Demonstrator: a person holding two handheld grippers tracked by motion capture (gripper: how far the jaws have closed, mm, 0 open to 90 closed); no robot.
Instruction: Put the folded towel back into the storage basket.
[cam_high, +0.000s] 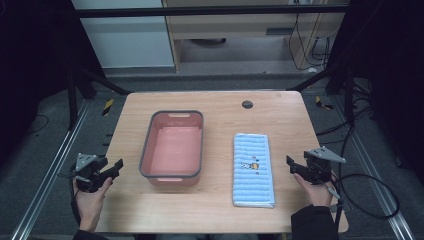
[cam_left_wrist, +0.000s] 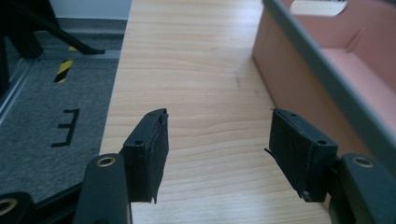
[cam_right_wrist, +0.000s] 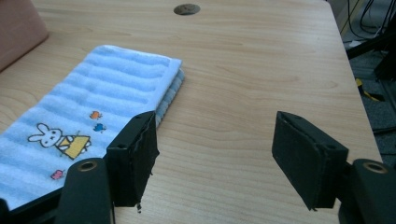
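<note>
1. A pink basin (cam_high: 172, 147) with a grey rim sits mid-table – nothing inside.
2. A folded blue striped towel (cam_high: 253, 169) with a rabbit print lies right of the basin.
3. The left gripper (cam_left_wrist: 217, 140), left of the basin, gapes wide, holding nothing.
4. The right gripper (cam_right_wrist: 215, 149), right of the towel – jaws wide apart, holding nothing.

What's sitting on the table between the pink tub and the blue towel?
Nothing. In the high view, bare wood of the table separates the pink tub from the blue towel; they lie side by side, apart.
</note>
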